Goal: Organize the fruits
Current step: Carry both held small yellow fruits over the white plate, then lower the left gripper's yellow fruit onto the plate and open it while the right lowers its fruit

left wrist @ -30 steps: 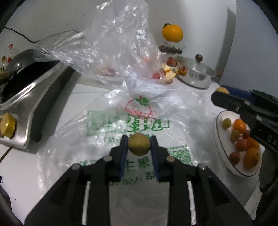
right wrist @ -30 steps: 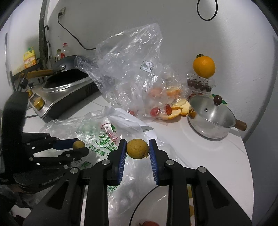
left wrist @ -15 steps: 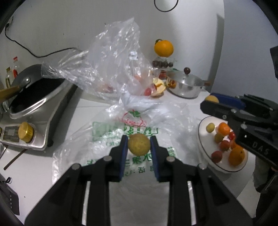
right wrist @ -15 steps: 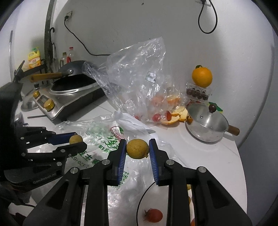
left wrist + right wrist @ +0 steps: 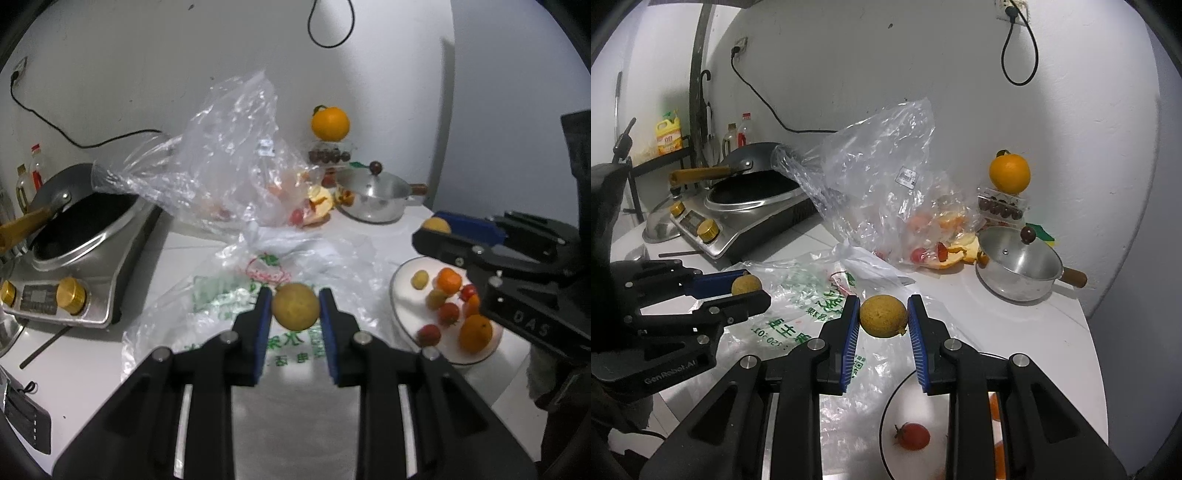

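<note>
Each gripper was clenched on one small round fruit, presumably so that both could go to the plate in one trip. The left gripper (image 5: pixel 295 308) pinched a dull yellow-green fruit (image 5: pixel 295 305) between its blue-padded fingers (image 5: pixel 263 325), held in the air above the printed plastic bag (image 5: pixel 229 295) that lay flat across the middle of the counter (image 5: pixel 92 354). The right gripper (image 5: pixel 882 315) gripped a yellower fruit (image 5: pixel 882 314) the same way, the pads pressing its two sides at its widest part, which looked a sound hold for something round that could roll out.

The white plate (image 5: pixel 400 291) sat toward the counter's right front edge, just beside the bag, and already carried a mix of small oranges, cherry tomatoes and pale yellow fruit; this was the likely gathering place. The right gripper hung over the plate's near rim, so its fruit seemed closest to being set down.

At the back of the counter a crumpled clear bag (image 5: pixel 871 173) leaned over peel scraps and a few tomatoes, likely still to be sorted. A lidded steel pot (image 5: pixel 1019 262) stood in the back right corner, and an induction cooker with a wok (image 5: pixel 77 229) filled the left side, leaving only the middle and right front free for work.
</note>
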A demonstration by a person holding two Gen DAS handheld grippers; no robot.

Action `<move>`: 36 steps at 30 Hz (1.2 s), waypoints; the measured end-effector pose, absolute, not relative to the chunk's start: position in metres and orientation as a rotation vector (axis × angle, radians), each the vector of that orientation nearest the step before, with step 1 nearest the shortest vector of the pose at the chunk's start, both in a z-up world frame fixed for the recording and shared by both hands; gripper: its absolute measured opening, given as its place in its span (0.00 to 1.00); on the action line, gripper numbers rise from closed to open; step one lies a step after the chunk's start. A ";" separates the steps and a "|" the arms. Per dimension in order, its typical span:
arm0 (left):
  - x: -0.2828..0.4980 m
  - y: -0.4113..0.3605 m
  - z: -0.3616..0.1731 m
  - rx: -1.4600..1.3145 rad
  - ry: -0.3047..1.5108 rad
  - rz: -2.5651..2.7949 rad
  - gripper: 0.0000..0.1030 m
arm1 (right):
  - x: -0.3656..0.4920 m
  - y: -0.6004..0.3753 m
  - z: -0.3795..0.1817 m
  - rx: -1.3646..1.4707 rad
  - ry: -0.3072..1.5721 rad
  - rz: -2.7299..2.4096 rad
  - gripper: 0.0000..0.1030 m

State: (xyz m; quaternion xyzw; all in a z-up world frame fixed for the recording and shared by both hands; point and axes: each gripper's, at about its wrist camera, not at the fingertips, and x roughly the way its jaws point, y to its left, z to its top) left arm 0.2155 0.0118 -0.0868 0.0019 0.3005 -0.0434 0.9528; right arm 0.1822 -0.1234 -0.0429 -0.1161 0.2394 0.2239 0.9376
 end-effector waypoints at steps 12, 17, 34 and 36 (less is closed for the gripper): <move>0.198 -0.015 -0.066 0.025 0.565 -0.110 0.25 | 0.170 -0.144 -0.038 -0.211 0.468 0.452 0.27; 0.194 -0.024 -0.063 0.027 0.553 -0.120 0.25 | 0.166 -0.157 -0.038 -0.201 0.464 0.443 0.27; 0.202 -0.064 -0.060 0.058 0.547 -0.167 0.25 | 0.172 -0.201 -0.043 -0.149 0.470 0.416 0.27; 0.206 -0.071 -0.061 0.061 0.551 -0.173 0.25 | 0.174 -0.206 -0.045 -0.145 0.473 0.410 0.27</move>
